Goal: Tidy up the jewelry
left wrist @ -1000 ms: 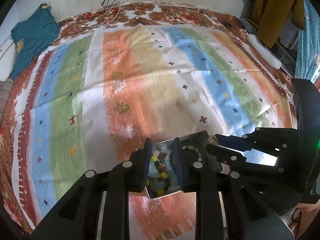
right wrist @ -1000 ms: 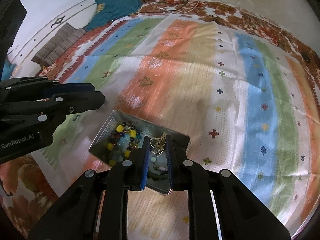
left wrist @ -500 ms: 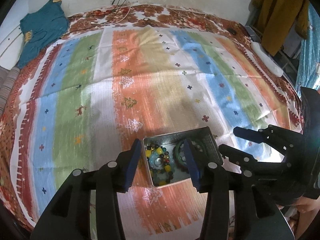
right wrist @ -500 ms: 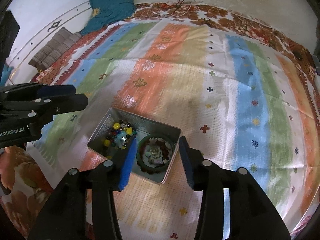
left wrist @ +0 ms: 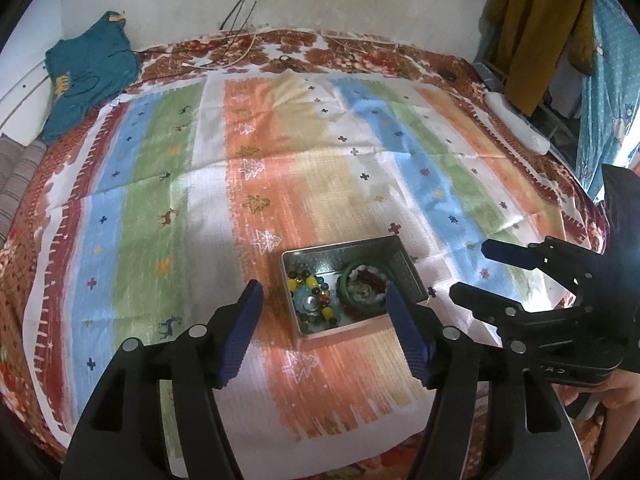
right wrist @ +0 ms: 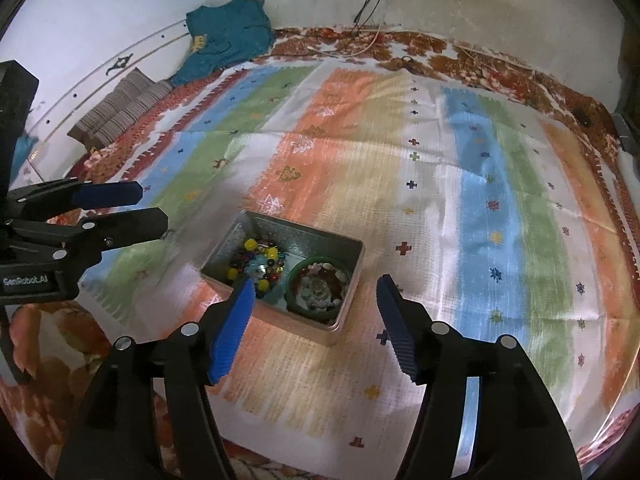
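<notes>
A grey metal tin (left wrist: 404, 264) (right wrist: 348, 276) lies open on the striped cloth. It holds a coloured bead string (left wrist: 310, 294) (right wrist: 256, 264) on its left and a green bangle (left wrist: 362, 290) (right wrist: 318, 288) around small pieces on its right. My left gripper (left wrist: 324, 322) is open and empty, raised above the tin's near side. My right gripper (right wrist: 316, 314) is open and empty, above the tin's near edge. The right gripper shows at the right of the left wrist view (left wrist: 476, 272); the left gripper shows at the left of the right wrist view (right wrist: 148, 210).
The striped cloth (left wrist: 320, 168) covers a bed with a floral sheet (left wrist: 360, 52). A teal garment (left wrist: 88, 72) lies at the back left, a white remote-like object (left wrist: 516, 128) at the right edge, cables (left wrist: 240, 20) at the back wall, and hanging clothes (left wrist: 540, 28) at the right.
Both grippers have opened wide and lifted back from the tin. The jewelry they were down among now lies in the tin.
</notes>
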Demonstrator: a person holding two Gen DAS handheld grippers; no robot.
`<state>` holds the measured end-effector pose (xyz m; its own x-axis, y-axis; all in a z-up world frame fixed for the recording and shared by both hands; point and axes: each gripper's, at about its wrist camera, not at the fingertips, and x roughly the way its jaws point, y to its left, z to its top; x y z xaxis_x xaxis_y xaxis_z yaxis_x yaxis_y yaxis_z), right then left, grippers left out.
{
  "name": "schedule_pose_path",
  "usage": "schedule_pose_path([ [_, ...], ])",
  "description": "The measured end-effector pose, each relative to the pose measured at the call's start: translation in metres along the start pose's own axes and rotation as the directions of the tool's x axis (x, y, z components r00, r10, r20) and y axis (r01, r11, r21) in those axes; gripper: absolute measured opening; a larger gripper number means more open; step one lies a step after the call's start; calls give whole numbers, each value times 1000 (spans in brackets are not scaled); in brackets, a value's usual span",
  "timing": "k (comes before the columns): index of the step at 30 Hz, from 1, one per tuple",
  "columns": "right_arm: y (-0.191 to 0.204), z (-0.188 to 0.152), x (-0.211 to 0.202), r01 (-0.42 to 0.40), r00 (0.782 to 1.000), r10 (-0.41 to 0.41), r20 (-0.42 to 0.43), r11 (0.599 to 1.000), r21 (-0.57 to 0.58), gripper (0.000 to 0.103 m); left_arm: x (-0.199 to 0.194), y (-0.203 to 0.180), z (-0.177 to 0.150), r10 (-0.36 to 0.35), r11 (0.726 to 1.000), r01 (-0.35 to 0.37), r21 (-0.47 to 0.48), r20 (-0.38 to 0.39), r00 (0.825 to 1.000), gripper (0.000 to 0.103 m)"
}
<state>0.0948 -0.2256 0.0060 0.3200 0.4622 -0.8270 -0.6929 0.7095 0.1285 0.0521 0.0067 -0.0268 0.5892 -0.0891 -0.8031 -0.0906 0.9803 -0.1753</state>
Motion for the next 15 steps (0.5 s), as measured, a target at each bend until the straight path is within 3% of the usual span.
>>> schedule_pose_path([
  [2, 1, -3, -5, -1, 1000, 1, 11, 1000, -4, 68, -5, 1, -4, -3, 1000, 3, -4, 11, 1000, 68],
  [9, 3, -11, -16, -12, 999, 12, 33, 1000, -3, 74, -17, -5, -18, -35, 999, 35, 13, 53, 998, 89],
  [15, 5, -18, -25, -16, 998, 16, 58, 1000, -9, 83, -25, -10, -27, -8, 999, 4, 34, 95, 995, 97],
])
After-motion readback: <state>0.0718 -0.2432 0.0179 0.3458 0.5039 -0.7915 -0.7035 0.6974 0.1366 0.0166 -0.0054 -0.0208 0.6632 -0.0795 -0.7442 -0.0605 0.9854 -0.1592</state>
